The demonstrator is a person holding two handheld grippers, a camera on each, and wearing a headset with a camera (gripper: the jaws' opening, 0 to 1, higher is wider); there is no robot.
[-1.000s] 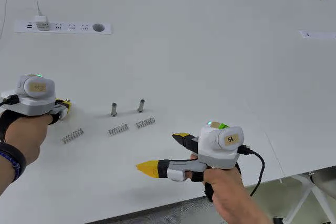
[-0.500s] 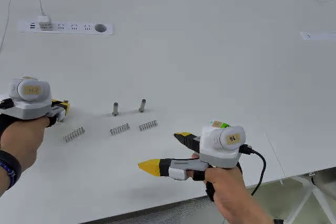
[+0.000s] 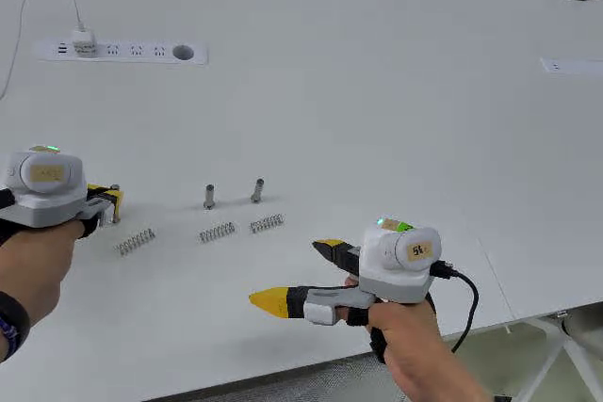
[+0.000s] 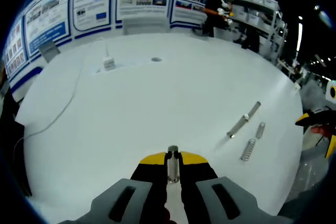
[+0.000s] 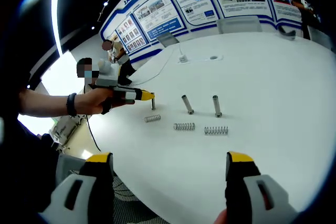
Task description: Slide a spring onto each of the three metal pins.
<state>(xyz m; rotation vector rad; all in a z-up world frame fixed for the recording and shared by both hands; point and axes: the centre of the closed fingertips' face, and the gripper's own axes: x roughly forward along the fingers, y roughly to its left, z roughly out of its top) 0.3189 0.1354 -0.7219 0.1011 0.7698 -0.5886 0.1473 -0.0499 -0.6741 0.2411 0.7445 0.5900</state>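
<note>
Two metal pins [image 3: 209,197] [image 3: 257,190] stand upright on the white table [image 3: 377,120]. In front of them lie three springs [image 3: 135,242] [image 3: 217,232] [image 3: 267,224]. My left gripper [image 3: 109,199] [image 4: 172,157] is at the far left, shut on a third pin [image 4: 172,166] [image 5: 153,103] held upright just left of the first spring. My right gripper [image 3: 295,274] [image 5: 168,163] hovers near the front edge, jaws wide open with nothing between them, and looks at the pins [image 5: 187,104] [image 5: 216,106] and springs [image 5: 184,126].
A white power strip [image 3: 122,50] with a plugged-in charger lies at the back left, its cable trailing off left. A label [image 3: 570,65] lies at the far right. The table's front edge [image 3: 283,364] runs just under my right hand.
My left gripper has drawn a little left and toward me with the pin in its jaws. The right gripper has held its place, open.
</note>
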